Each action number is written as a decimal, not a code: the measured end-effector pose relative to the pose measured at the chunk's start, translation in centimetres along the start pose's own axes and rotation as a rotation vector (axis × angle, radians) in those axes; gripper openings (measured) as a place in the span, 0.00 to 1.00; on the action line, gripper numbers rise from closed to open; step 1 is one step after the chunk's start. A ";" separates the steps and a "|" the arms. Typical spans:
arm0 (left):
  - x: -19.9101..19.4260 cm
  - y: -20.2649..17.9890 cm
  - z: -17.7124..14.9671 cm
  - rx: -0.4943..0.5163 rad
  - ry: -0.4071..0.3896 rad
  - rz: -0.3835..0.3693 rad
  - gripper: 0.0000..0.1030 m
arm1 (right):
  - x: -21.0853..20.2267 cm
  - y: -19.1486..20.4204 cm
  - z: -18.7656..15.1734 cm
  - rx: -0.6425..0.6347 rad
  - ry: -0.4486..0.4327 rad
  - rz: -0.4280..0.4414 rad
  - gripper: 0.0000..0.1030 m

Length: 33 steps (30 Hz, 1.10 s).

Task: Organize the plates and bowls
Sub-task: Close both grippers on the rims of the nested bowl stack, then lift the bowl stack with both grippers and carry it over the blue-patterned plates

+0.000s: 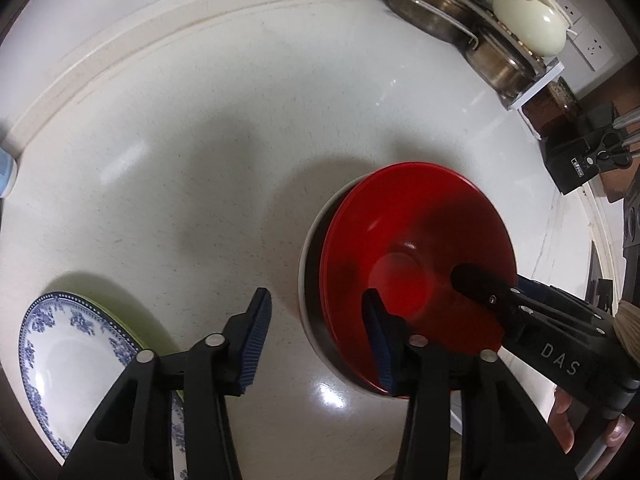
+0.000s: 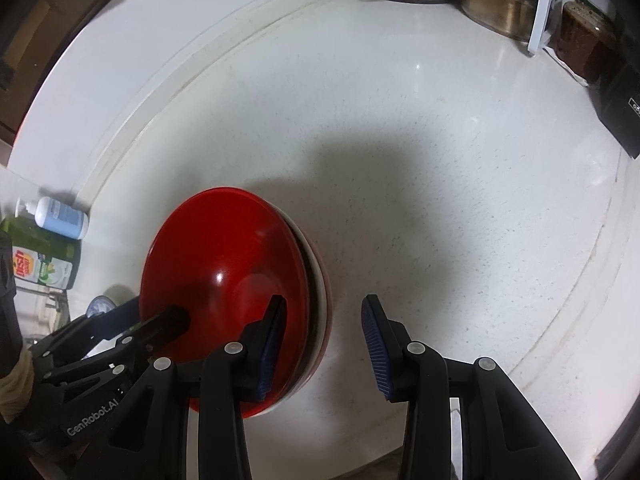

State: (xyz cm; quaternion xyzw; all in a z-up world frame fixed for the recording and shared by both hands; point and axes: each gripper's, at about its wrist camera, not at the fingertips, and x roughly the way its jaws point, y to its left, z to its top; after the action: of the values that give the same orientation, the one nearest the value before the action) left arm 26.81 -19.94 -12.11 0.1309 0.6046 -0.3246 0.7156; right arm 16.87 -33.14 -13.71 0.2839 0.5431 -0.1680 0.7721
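A stack of bowls with a red bowl (image 1: 416,256) on top and a white one (image 1: 308,264) beneath stands on the white counter. It also shows in the right wrist view (image 2: 224,264). My left gripper (image 1: 316,332) is open; one finger reaches over the red bowl's near rim, the other is over bare counter. My right gripper (image 2: 322,344) is open; its left finger is over the stack's rim. It also shows in the left wrist view, over the red bowl. A blue-patterned plate (image 1: 68,364) lies on a green plate at the lower left.
A dish rack (image 1: 472,20) with steel pans and cream lids stands at the back right. A black knife block (image 1: 584,152) is at the right. A soap bottle (image 2: 60,218) and a green detergent bottle (image 2: 44,264) stand at the left.
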 end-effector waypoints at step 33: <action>0.8 -0.7 -0.3 -0.096 0.003 -0.015 0.27 | 1.6 1.0 -0.4 -0.033 0.073 -0.009 0.23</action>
State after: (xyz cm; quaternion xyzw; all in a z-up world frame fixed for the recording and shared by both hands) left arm 26.23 -20.57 -12.83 0.0925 0.6213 -0.3003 0.7178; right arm 17.69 -32.08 -15.03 0.2746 0.5748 -0.1520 0.7557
